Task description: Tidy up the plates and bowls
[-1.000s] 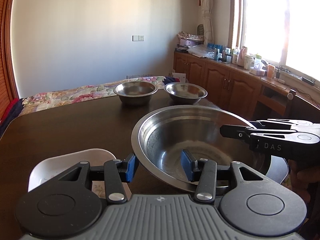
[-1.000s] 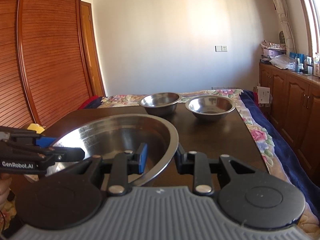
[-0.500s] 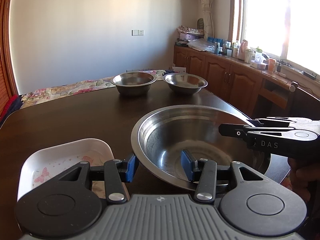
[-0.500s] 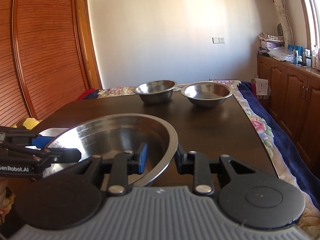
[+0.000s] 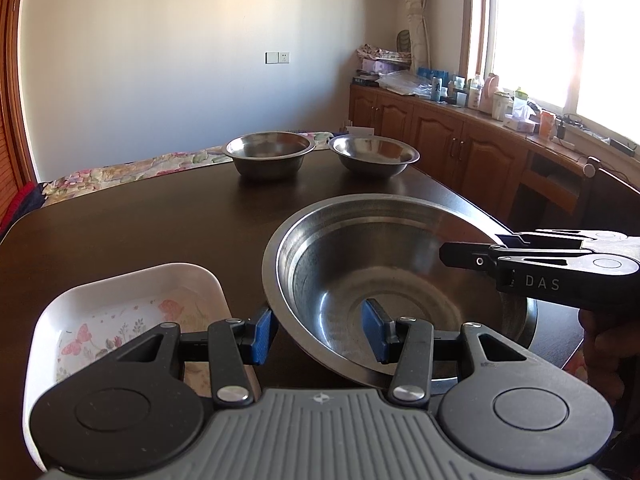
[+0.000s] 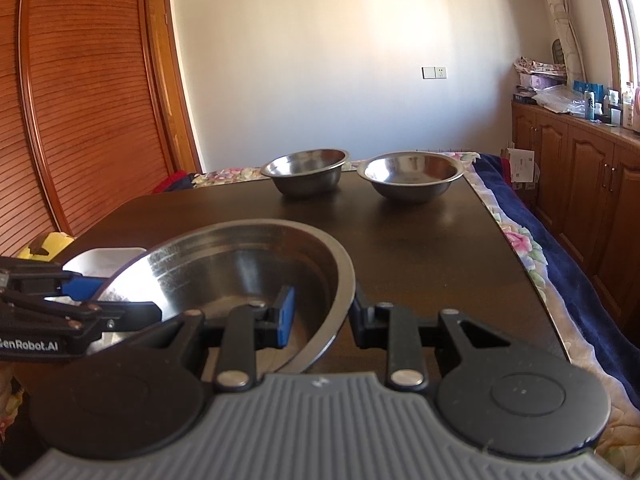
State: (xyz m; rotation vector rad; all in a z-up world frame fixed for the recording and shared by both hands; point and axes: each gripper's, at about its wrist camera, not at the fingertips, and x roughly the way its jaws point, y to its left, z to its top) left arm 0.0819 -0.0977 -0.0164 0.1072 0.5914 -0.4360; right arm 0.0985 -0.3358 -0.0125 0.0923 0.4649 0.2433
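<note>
- Steel meets steel in the left wrist view: the left gripper point(image 5: 320, 334) straddles the near rim of a large steel bowl point(image 5: 400, 280), one blue pad outside and one inside, with gaps visible either side, so no clamp is evident. A white floral dish point(image 5: 120, 312) sits just beside the bowl on the dark table point(image 5: 140, 232).
- Right wrist view: the right gripper point(image 6: 324, 316) pinches the same bowl's point(image 6: 240, 264) wall between narrowed fingers. Two smaller steel bowls point(image 6: 306, 172) stand side by side at the table's far end.
</note>
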